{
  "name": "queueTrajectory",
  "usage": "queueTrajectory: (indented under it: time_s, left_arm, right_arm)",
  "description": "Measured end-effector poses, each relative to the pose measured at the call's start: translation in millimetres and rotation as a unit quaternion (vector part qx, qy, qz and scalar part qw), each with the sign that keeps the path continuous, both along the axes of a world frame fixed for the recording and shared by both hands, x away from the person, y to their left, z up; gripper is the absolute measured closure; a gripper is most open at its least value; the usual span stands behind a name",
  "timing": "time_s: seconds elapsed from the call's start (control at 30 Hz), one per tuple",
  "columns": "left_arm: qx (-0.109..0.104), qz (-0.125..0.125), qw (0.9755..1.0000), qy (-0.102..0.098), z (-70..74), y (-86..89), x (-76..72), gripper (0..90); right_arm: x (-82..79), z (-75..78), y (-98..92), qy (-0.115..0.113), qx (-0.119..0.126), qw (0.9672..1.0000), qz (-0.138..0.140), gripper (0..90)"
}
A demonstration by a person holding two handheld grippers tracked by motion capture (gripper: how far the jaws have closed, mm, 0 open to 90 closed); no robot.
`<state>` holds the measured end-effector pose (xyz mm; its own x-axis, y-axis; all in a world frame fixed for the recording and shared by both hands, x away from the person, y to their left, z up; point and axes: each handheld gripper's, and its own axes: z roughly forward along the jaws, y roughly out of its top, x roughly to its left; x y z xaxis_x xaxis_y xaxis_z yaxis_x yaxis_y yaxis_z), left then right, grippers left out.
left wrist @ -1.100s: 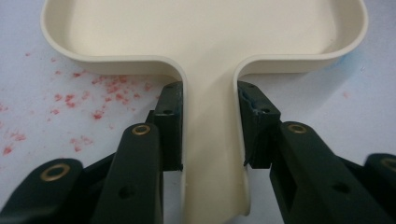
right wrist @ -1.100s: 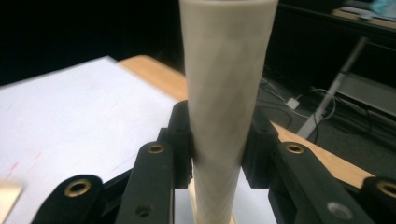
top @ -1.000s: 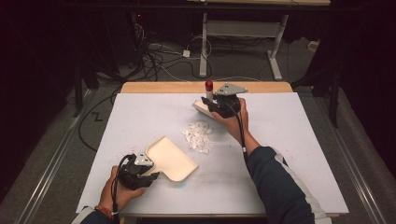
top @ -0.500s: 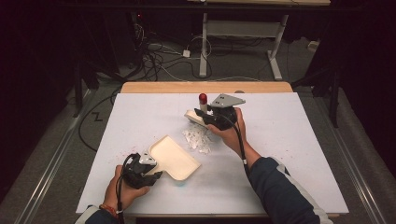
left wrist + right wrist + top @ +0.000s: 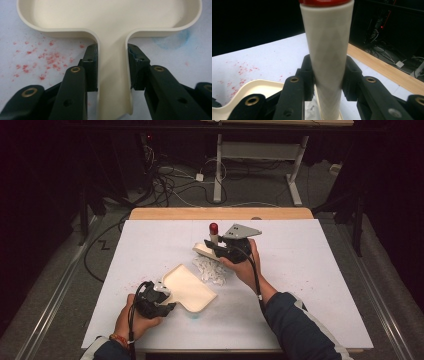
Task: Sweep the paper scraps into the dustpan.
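Dustpan and brush held over the bench

The cream dustpan (image 5: 189, 288) is gripped by its handle in the left hand-held gripper (image 5: 161, 296); the brush (image 5: 212, 241) (red-capped handle) is clamped in the right hand-held gripper (image 5: 219, 251), beside white scraps (image 5: 210, 269).

Lab or test room, not a home. A tabletop (image 5: 310, 270) covered with a white sheet, wooden edge exposed at the far side, is set in a dark room. Loose cables (image 5: 170, 185) and a white power adapter (image 5: 199, 177) are left tangled on the grey carpeted floor (image 5: 60, 285) behind it. A white-framed height-adjustable desk (image 5: 260, 150) is seen at the back. Metal floor rails (image 5: 45, 305) are run along both sides of the tabletop.
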<state>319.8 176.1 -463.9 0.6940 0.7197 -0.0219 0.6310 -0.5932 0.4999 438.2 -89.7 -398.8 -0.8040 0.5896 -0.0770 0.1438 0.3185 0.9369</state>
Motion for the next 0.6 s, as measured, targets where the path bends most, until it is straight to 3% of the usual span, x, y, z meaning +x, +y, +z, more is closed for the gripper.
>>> queueTrajectory:
  time_s: [0.33, 0.6]
  left_arm:
    - [0.004, 0.003, 1.0, 0.003, 0.7, -3.1, 5.5, 63.4]
    - [0.008, -0.001, 0.9999, -0.008, 4.0, -15.5, 6.4, 63.4]
  right_arm:
    - [-24.0, -3.5, 9.0, -0.017, -0.009, 0.9993, 0.034, 67.9]
    - [-39.6, -2.8, 21.4, -0.019, -0.001, 0.9985, 0.051, 68.5]
